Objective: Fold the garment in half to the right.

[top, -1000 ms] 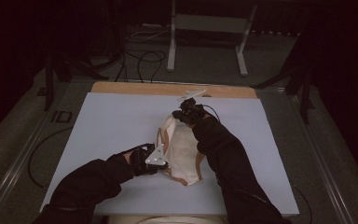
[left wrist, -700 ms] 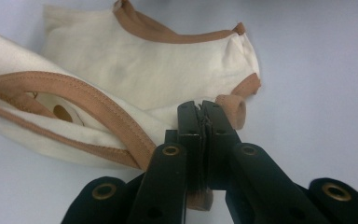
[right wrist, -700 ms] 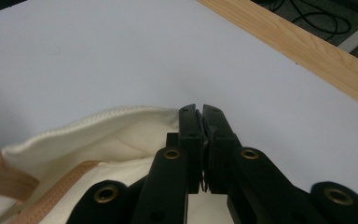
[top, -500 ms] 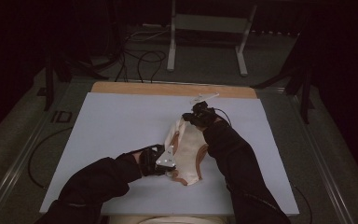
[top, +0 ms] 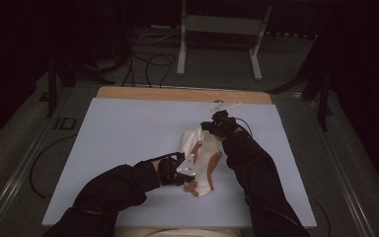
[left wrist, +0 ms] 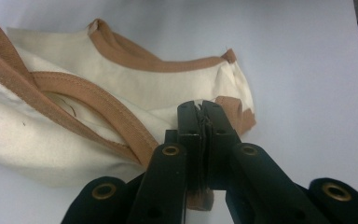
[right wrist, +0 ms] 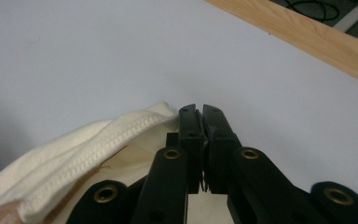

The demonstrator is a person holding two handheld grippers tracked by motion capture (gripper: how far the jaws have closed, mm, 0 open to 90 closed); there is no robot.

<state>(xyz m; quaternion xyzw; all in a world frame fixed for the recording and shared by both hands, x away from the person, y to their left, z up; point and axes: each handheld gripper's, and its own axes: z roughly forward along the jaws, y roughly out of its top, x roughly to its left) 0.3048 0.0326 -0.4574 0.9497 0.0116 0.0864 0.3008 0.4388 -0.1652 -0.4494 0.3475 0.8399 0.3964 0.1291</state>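
cream garment [left wrist: 121,93] — pinched between hand-held gripper [left wrist: 200,112] jaws

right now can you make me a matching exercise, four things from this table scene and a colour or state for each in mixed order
Things:
1. left gripper
2. right gripper
3. trim band on the cream garment
4. strip along the table's far edge

Colours or states:
A. bare light wood
B. shut on a stitched cream hem at the garment's far end
C. brown
D. shut on a brown-trimmed edge at the garment's near end

Pairs: 1-D, 2-B, 3-C, 4-A
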